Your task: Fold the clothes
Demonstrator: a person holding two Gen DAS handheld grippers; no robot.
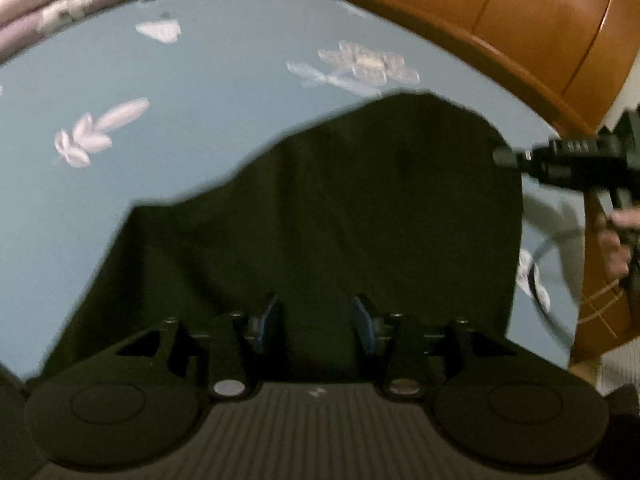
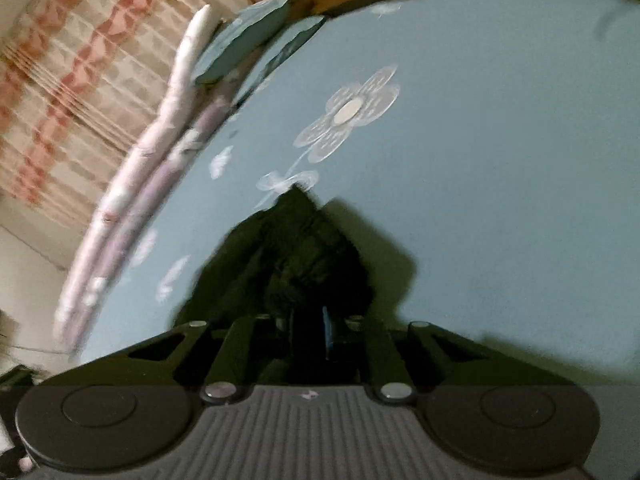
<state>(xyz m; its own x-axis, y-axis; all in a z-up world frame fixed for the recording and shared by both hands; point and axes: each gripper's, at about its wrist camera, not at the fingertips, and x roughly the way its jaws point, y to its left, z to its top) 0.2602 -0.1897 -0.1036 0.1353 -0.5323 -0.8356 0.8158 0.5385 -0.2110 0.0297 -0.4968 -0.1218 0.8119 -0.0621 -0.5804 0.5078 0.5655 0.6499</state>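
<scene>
A pale blue bedsheet (image 1: pixel 224 184) printed with white flowers and leaves fills the left wrist view, with a curved orange-brown wooden headboard (image 1: pixel 500 28) arcing across the top right. Spread flat on that sheet lies the dark green cloth garment (image 1: pixel 320 216), broad at the near end and narrowing to a rounded peak at the far end, so its long axis runs away from the camera. The left gripper (image 1: pixel 316 322) hangs right over the near edge, blue pads (image 1: pixel 362 320) standing clearly apart with only dark fabric showing below the gap; neither pad presses on the cloth. At the right border the right gripper (image 1: pixel 504 158) pokes in at the garment's far right edge, gripped by a hand (image 1: pixel 618 236).

Over to the right wrist view: same blue sheet, a big white flower, and a pink-and-cream patterned curtain (image 2: pixel 68 80) on the left, beside rolled pale pink and lilac bedding (image 2: pixel 132 208). Here the dark garment is bunched up, rising to a point that aims away toward the flower. The right gripper's fingers are drawn in close together, one blue pad (image 2: pixel 326 328) just visible, dark fabric pinched between them.
</scene>
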